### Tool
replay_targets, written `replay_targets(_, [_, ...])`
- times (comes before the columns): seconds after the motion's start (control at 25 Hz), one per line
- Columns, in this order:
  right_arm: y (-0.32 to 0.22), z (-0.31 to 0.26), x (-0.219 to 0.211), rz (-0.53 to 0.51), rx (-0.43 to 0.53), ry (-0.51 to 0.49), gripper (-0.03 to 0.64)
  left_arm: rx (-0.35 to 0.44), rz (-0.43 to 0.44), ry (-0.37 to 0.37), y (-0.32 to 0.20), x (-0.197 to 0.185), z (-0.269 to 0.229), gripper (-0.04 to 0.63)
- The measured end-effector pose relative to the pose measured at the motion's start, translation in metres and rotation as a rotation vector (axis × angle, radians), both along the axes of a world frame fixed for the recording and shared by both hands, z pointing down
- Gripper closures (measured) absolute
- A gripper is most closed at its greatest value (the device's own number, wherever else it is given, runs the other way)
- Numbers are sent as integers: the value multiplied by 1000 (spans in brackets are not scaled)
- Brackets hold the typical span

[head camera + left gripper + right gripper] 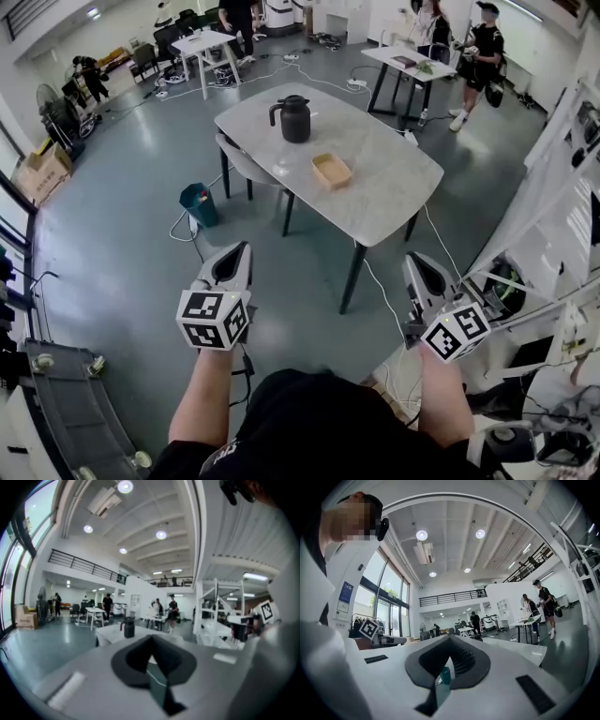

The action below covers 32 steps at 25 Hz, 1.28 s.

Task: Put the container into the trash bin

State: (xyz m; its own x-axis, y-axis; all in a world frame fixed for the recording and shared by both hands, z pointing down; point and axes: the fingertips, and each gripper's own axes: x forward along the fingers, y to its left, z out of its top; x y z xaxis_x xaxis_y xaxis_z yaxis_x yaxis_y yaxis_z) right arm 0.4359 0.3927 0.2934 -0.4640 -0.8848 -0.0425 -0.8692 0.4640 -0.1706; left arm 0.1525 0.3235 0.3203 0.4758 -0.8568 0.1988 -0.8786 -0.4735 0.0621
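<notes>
Your left claw (238,251) and right claw (418,264) sit closed, empty, short of the surface (384,192) holding the container (331,170), trash bin (199,204) beside it

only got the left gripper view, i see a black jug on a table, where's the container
Observer: The tan container lies on the table, nearer to us than the black jug.
Operator: ok and the bin
Observer: The teal trash bin stands on the floor off the table's left side.
Operator: right claw carrying anything
Observer: No, the right claw is shut with nothing in it.
</notes>
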Motion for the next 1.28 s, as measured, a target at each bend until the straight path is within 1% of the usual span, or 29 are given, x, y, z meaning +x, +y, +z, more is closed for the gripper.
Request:
replay_targets(0.2, [8, 8, -4, -78, -18, 8, 626, -2, -11, 7, 10, 14, 4, 586])
replay_targets(0.4, [-7, 17, -1, -95, -46, -3, 624, -12, -13, 1, 2, 21, 12, 586])
replay_targets(0.56, [-29, 22, -3, -106, -74, 5, 624, -32, -31, 19, -20, 16, 19, 586])
replay_targets(0.68, [-56, 27, -11, -116, -102, 8, 623, -41, -39, 42, -46, 10, 23, 586])
replay_targets(0.92, [-131, 33, -30, -119, -139, 10, 617, -62, -33, 54, -119, -4, 33, 586])
replay_targets(1.12, [-193, 36, -57, -135, -173, 13, 604, -78, -23, 46, -178, -21, 36, 586])
replay_targets(1.28, [-241, 43, -82, -141, -201, 13, 584, -97, -19, 44, -217, -41, 43, 586])
